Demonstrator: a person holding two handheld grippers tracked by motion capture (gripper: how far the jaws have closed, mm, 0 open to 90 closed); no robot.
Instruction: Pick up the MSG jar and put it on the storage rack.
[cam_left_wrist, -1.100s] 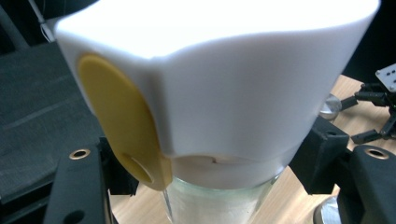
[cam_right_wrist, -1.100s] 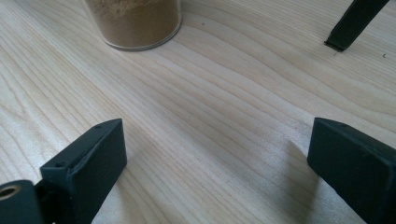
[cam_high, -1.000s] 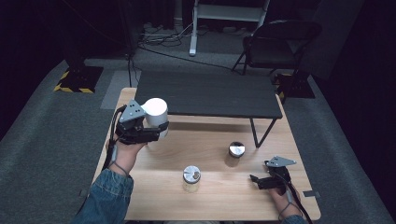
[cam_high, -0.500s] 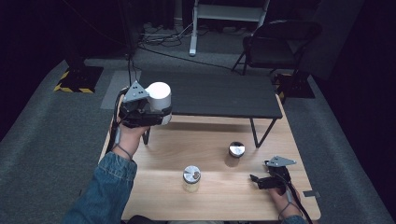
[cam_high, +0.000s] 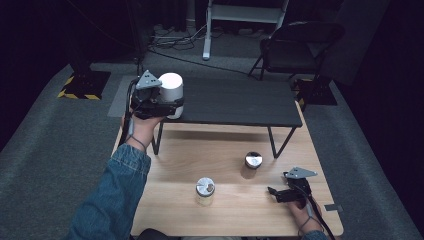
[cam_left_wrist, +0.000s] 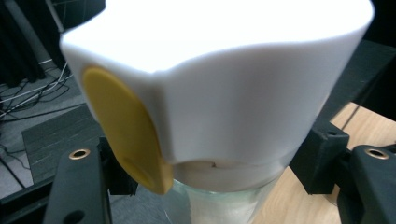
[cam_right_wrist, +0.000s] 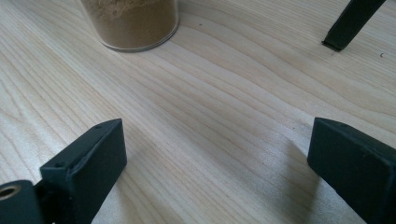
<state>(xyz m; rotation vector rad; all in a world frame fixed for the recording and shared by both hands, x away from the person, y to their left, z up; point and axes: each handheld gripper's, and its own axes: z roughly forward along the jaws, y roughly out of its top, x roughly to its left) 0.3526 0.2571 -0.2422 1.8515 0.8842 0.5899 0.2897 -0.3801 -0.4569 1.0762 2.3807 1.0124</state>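
Holding that white-capped jar (cam_high: 170, 94) up off the surface (cam_high: 235, 210), your left hand-held gripper (cam_high: 159, 102) has its jaws clamped on the clear glass just under the cap. In the left gripper view the white cap (cam_left_wrist: 219, 70) sits right in front of the lens, with a yellow oval tab (cam_left_wrist: 123, 126) on its side, and the black jaws hug the jar from both sides. From the high view the jar hangs over the left end of the low black shelf (cam_high: 235, 102), upright as far as I can tell.

Your right hand-held gripper (cam_high: 277, 192) rests on the surface in front of the black shelf's right leg (cam_high: 280, 145), jaws spread wide with nothing between them but bare wood. In the right gripper view a jar of brown powder (cam_right_wrist: 130, 21) stands a bit beyond the jaws.

Two small jars sit on the surface in front of the black shelf: a dark-lidded one (cam_high: 253, 161) near that right leg, and a silver-lidded one (cam_high: 205, 188) further toward you, left of it.
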